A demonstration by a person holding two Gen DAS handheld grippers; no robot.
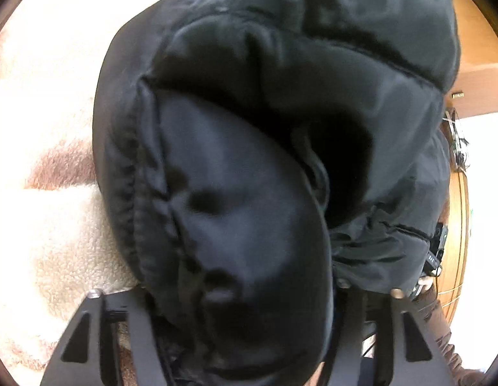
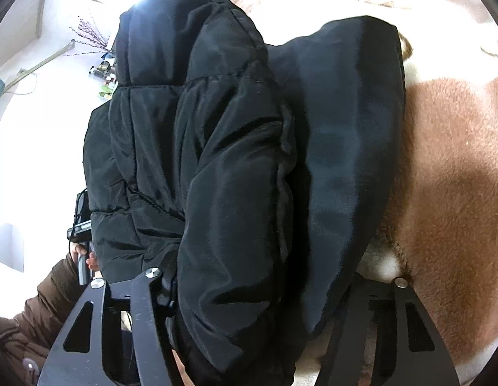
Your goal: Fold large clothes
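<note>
A black puffer jacket fills the left wrist view, bunched over a fluffy cream and brown blanket. Its padded seamed edge bulges between the fingers of my left gripper, which is shut on it. In the right wrist view the same jacket hangs in thick folds, smooth lining turned out on the right. My right gripper is shut on a fold of it, the left finger pressed into the fabric. Each view shows the other gripper at the jacket's far edge, the right gripper and the left gripper.
The blanket spreads under and to the right of the jacket. A brown sleeve and a hand show at the left. Wooden furniture stands at the right, and a shelf of small bottles sits by the white wall.
</note>
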